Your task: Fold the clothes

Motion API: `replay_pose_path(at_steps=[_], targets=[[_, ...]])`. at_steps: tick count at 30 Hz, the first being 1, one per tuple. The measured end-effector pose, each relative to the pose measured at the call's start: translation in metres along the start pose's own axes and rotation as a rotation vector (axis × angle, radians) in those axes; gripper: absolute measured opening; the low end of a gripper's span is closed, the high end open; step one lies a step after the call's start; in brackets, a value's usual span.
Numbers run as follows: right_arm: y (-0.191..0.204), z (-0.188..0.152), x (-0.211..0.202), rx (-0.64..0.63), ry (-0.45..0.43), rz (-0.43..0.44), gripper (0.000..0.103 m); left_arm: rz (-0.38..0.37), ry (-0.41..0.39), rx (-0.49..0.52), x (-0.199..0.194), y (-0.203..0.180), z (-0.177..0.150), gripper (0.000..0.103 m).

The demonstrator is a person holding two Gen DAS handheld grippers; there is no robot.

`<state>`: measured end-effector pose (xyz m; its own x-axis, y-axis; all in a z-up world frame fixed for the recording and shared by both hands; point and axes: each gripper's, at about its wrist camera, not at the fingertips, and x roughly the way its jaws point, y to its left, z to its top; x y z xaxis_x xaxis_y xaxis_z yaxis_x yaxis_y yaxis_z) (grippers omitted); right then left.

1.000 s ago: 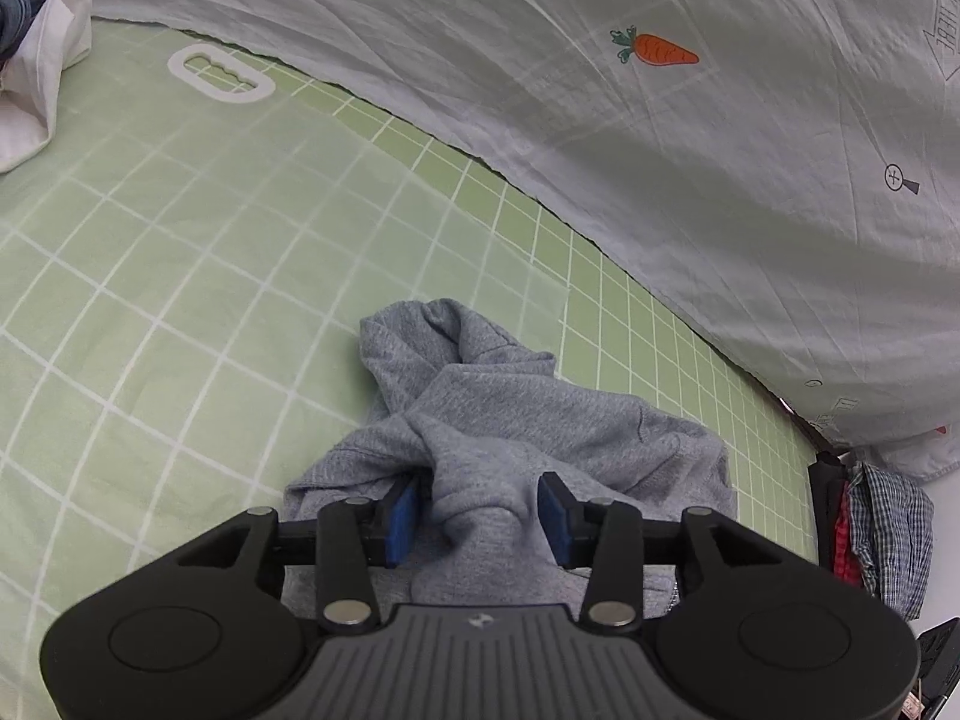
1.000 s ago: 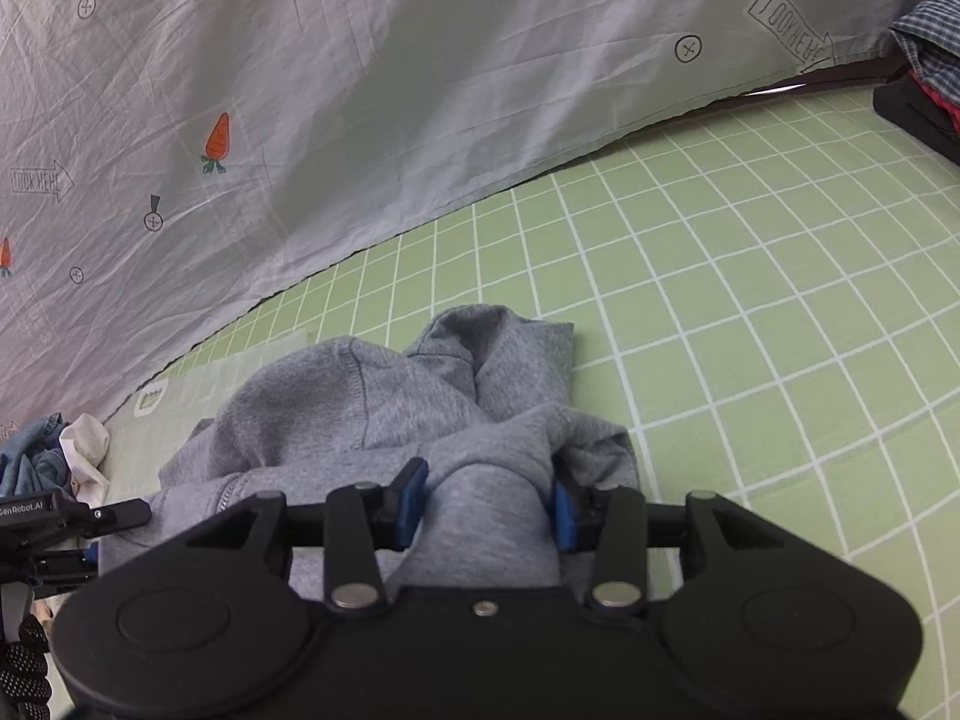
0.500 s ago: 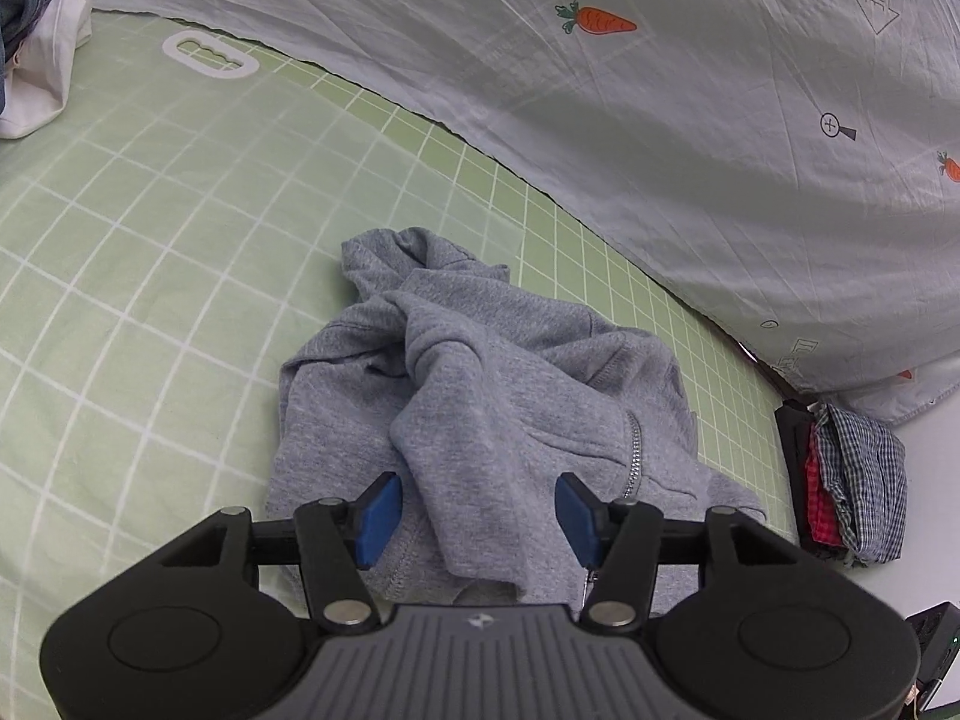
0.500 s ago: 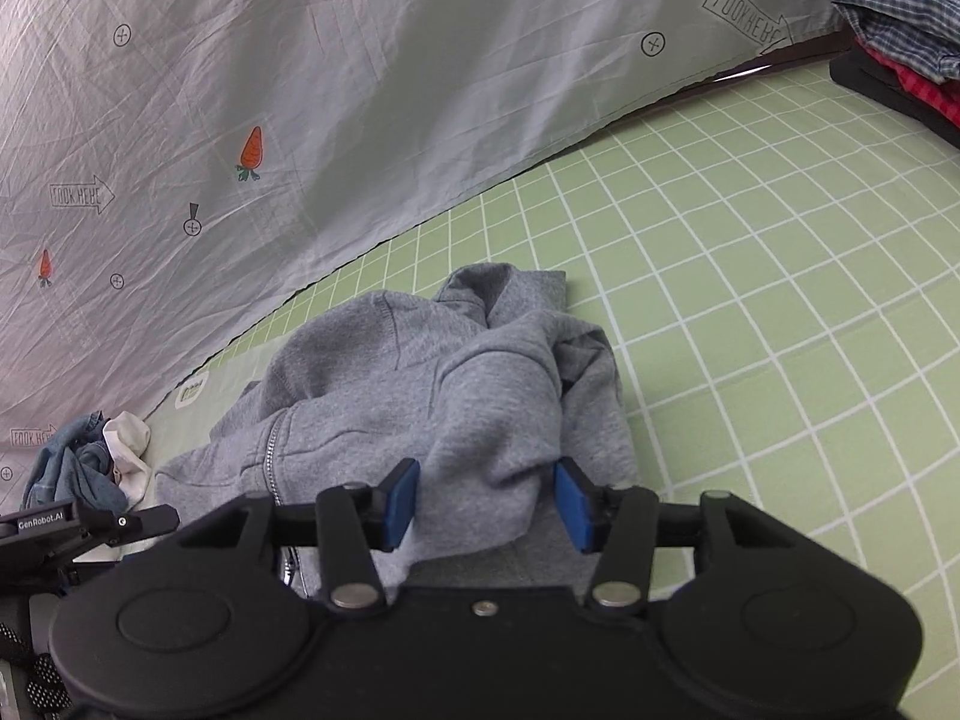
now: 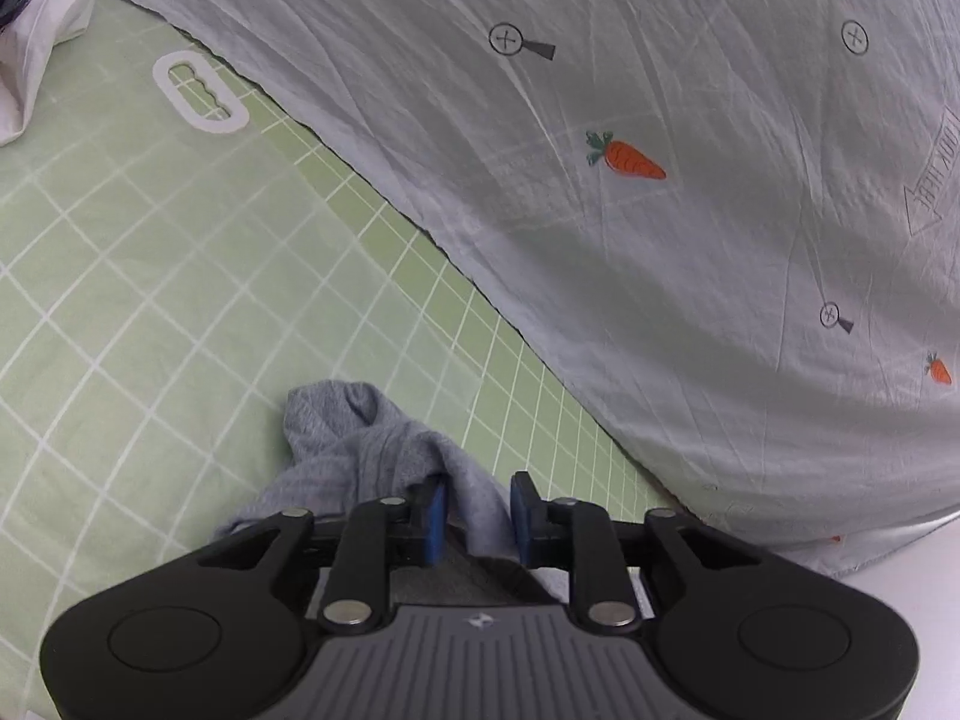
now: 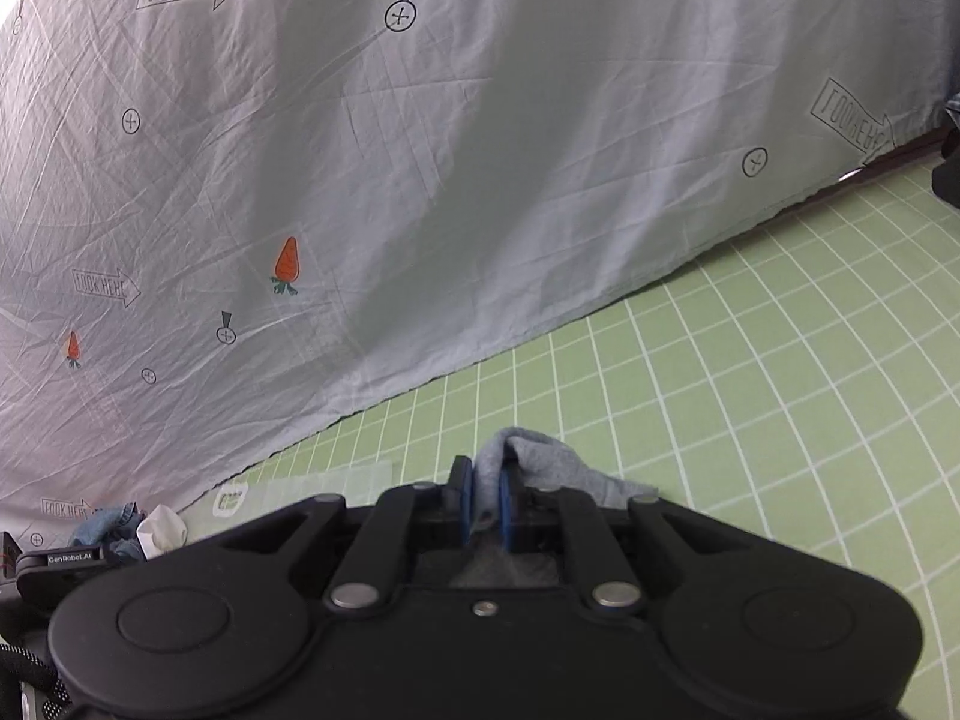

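A grey zip sweatshirt (image 5: 360,438) lies bunched on the green grid mat (image 5: 120,300). In the left wrist view only one rumpled end of it shows ahead of the fingers. My left gripper (image 5: 477,516) is shut on a fold of that fabric, which rises between the blue pads (image 5: 435,516). In the right wrist view a small hump of the sweatshirt (image 6: 558,462) pokes up past the tool. My right gripper (image 6: 485,501) is shut tight on a thin ridge of it. Both tool bodies hide the remainder of the garment.
A crumpled grey sheet with carrot prints (image 5: 660,180) hangs along the back of the mat (image 6: 780,390). White cloth (image 5: 36,78) lies at the far left, near a white oval mark (image 5: 201,93). Blue and white clothes (image 6: 126,528) sit at the left, a dark object (image 6: 948,174) at the right edge.
Half a second ago both grippers hung open over the heaped sweatshirt. Both have since come down close to the mat and closed on folds of it.
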<state>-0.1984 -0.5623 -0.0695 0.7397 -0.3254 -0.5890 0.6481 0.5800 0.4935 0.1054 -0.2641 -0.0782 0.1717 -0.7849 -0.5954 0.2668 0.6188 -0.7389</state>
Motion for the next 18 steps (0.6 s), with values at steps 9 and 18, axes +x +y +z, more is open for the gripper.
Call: replay_pose_path(at_steps=[9,18], targets=[[0.008,-0.018,0.004,-0.169,0.016,-0.083,0.052,0.206,-0.063,0.226,-0.014,0.002,-0.012,0.073],[0.024,-0.038,0.020,-0.361,0.042,-0.141,0.035,0.272,0.008,0.442,0.026,-0.017,-0.039,0.073]])
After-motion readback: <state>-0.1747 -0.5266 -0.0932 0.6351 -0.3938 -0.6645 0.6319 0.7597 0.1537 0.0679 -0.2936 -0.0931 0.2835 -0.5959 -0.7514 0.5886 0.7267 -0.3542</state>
